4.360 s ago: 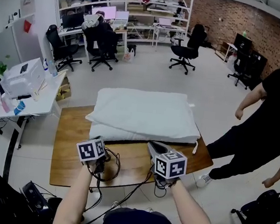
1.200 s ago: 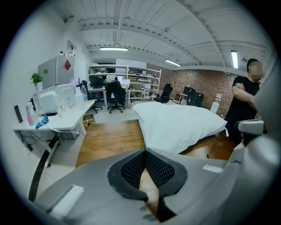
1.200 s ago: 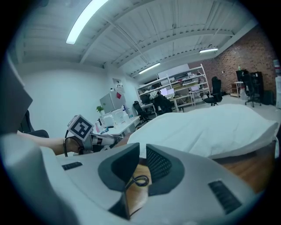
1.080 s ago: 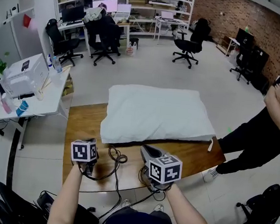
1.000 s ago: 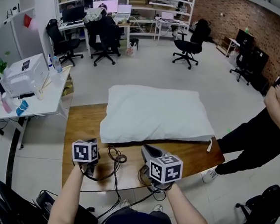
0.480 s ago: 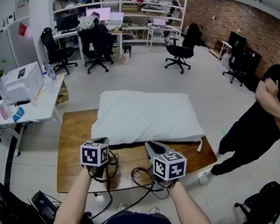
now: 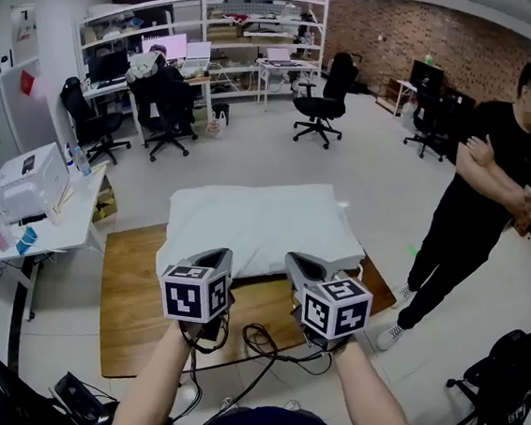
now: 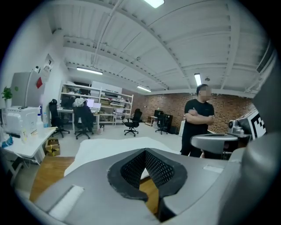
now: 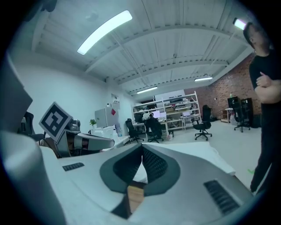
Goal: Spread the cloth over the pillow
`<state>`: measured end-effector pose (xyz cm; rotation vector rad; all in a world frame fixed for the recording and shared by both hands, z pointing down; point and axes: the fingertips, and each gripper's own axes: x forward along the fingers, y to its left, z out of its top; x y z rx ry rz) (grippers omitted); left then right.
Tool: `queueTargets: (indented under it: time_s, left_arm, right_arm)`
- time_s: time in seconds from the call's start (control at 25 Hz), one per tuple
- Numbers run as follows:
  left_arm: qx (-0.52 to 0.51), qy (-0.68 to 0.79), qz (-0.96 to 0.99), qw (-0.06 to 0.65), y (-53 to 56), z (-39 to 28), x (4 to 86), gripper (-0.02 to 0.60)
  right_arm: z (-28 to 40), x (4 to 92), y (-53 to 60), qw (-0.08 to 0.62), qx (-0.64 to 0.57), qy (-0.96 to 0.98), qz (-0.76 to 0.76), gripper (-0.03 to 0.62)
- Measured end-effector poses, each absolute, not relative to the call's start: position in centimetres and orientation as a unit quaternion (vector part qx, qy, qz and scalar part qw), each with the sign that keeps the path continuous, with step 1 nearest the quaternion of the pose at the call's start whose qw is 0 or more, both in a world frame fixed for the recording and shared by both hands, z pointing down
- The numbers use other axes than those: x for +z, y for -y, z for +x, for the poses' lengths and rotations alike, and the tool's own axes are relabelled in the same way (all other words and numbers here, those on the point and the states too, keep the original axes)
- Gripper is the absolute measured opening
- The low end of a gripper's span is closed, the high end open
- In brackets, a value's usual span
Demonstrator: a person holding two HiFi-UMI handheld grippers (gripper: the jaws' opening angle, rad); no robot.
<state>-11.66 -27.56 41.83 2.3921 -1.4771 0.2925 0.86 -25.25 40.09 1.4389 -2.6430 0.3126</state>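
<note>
A white cloth (image 7: 255, 220) lies flat over the pillow on the far half of the wooden table (image 7: 129, 296). Both grippers hang in the air above the table's near half, short of the pillow and touching nothing. My left gripper (image 7: 212, 256) is shut, its dark pads meeting with nothing between them in the left gripper view (image 8: 145, 153). My right gripper (image 7: 300, 262) has just been closing and is shut and empty (image 9: 142, 151). Beyond each pair of jaws the white cloth (image 8: 109, 147) (image 9: 189, 151) shows.
A person in black (image 7: 486, 183) stands with crossed arms beside the table's right end. Black cables (image 7: 262, 339) trail over the table's near edge. A white desk with a printer (image 7: 23, 181) stands at the left. Office chairs (image 7: 319, 104) stand on the floor behind.
Both grippers have risen from near the tabletop and now sit higher and closer to the camera. The view has tilted up. The cloth and pillow have not moved.
</note>
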Motion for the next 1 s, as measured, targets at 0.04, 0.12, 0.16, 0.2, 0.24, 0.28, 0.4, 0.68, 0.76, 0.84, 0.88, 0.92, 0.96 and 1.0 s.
queueTargets:
  time_s: [0.04,0.12,0.16,0.2,0.24,0.28,0.4,0.68,0.76,0.84,0.88,0.92,0.96,1.0]
  left_arm:
    - [0.095,0.511,0.840,0.154,27.3,-10.6,40.9,0.006]
    - [0.083,0.501,0.849,0.149,26.7,-8.6,39.2,0.006]
    - [0.078,0.496,0.853,0.147,26.4,-7.7,38.4,0.006]
    - [0.074,0.491,0.856,0.143,26.1,-6.8,37.7,0.006]
    - [0.070,0.486,0.860,0.140,25.9,-5.9,37.1,0.006]
    - [0.067,0.481,0.863,0.136,25.7,-5.2,36.6,0.006]
    - [0.060,0.470,0.871,0.132,25.3,-3.3,35.8,0.006]
    - [0.067,0.467,0.871,0.139,25.6,-0.3,37.1,0.006]
    - [0.068,0.466,0.871,0.142,25.6,0.2,37.8,0.006]
    - [0.069,0.466,0.871,0.140,25.6,0.6,38.2,0.006]
    - [0.071,0.467,0.870,0.139,25.6,0.6,38.4,0.006]
    - [0.071,0.468,0.870,0.139,25.7,0.6,38.6,0.006]
    - [0.071,0.469,0.869,0.140,25.7,0.6,38.7,0.006]
    - [0.070,0.469,0.869,0.142,25.8,0.6,38.8,0.006]
  right_arm:
    - [1.3,39.4,25.1,0.054,0.097,0.874,0.474,0.006]
    - [2.0,38.2,24.7,0.046,0.086,0.876,0.472,0.006]
    - [2.4,37.7,24.6,0.043,0.081,0.877,0.471,0.006]
    - [2.7,37.2,24.4,0.039,0.076,0.879,0.469,0.008]
    - [3.1,36.7,24.1,0.034,0.073,0.881,0.467,0.008]
    - [3.4,36.2,23.9,0.028,0.070,0.883,0.464,0.009]
    - [4.5,34.7,23.1,0.018,0.057,0.885,0.461,0.011]
    - [7.5,34.6,23.3,0.016,0.054,0.881,0.469,0.011]
    - [7.8,35.1,23.5,0.014,0.058,0.881,0.469,0.011]
    - [7.8,35.7,23.6,0.013,0.062,0.883,0.466,0.011]
    - [7.7,36.0,23.7,0.013,0.064,0.883,0.464,0.011]
    - [7.6,36.3,23.7,0.013,0.066,0.884,0.462,0.011]
    - [7.4,36.5,23.8,0.015,0.067,0.885,0.461,0.011]
    - [7.3,36.6,24.0,0.016,0.068,0.886,0.459,0.011]
